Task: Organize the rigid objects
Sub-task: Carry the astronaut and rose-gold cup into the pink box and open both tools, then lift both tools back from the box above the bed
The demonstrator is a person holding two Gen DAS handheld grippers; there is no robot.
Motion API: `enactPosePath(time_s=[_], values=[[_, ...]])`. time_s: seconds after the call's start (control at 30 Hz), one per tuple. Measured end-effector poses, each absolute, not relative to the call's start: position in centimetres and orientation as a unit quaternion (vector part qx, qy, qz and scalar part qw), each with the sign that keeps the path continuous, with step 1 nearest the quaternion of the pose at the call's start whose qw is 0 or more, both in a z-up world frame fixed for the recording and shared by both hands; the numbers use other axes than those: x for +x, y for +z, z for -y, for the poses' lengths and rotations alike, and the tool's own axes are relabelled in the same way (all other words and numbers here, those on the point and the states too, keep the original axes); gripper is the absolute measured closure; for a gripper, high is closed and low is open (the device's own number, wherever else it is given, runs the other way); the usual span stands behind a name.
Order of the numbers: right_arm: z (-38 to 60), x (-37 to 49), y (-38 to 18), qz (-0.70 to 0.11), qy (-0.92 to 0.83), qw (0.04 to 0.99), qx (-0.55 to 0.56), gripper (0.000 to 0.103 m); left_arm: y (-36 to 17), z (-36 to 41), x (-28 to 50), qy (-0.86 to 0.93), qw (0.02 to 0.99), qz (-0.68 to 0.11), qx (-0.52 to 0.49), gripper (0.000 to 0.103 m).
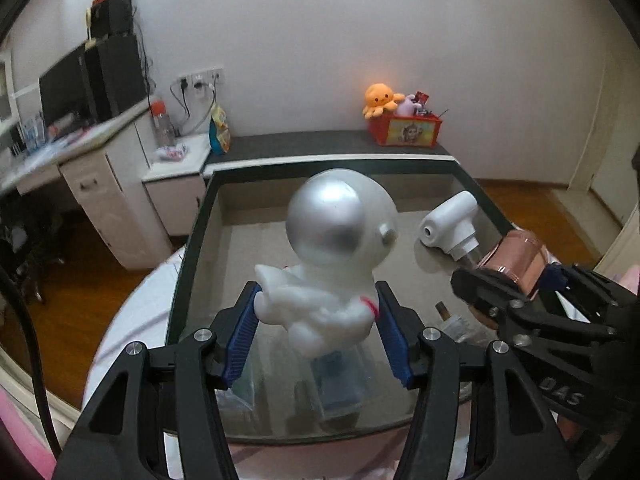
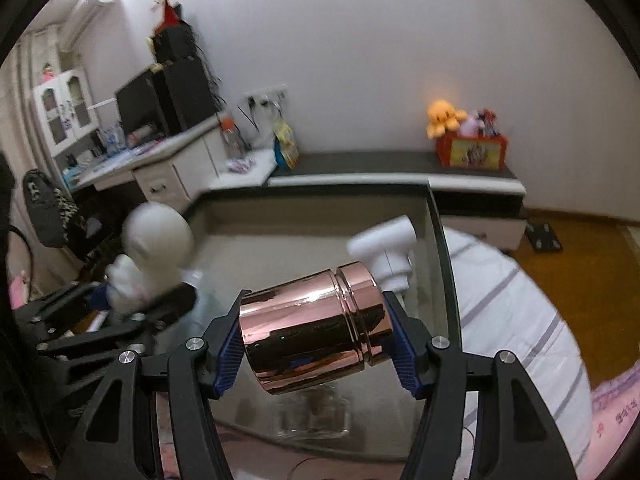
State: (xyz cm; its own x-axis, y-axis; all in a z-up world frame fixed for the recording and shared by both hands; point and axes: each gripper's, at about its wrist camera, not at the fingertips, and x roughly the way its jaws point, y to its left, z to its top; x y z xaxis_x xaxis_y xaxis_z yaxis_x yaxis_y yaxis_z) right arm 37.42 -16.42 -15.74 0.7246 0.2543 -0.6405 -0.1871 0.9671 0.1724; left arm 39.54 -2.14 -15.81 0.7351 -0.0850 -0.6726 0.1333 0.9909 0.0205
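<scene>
In the left wrist view, the left gripper (image 1: pixel 318 320) is clamping a white astronaut figure (image 1: pixel 332 256) by its body, its blue pads pressing both sides, above a glass table (image 1: pixel 192 248). To the right, the right gripper (image 1: pixel 516 284) is carrying a spray bottle (image 1: pixel 516 256) with a white nozzle.

In the right wrist view, the right gripper (image 2: pixel 314 332) is squeezing the spray bottle's (image 2: pixel 308 332) rose-gold barrel crosswise over the glass table (image 2: pixel 444 256). At left, blurred, the astronaut figure (image 2: pixel 154 252) is probably sitting in the left gripper (image 2: pixel 132 304).

Both wrist cameras look down-forward, close over the glass table (image 1: pixel 192 248), sharing it and the far wall.
</scene>
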Motion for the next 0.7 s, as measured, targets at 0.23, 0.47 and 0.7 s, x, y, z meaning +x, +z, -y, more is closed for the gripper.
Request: enactPosePath(time_s=[0.23,0.47,0.7], values=[[18.7,36.6,-15.8,-0.352,0.1,0.927,0.08,0.018,-14.7,1.2,38.6,-0.064,0.933,-0.354,0.006,0.021],[18.4,31.1,-11.5,-0.306,0.127,0.941,0.067,0.017,-11.0,-0.1,31.6,-0.05,0.958,-0.281,-0.005,0.005],[16.9,23.0,-8.0,-0.245,0.127,0.961,0.029,0.014,-8.8,-0.7,23.0,-0.027,0.974,-0.225,0.0,0.001]])
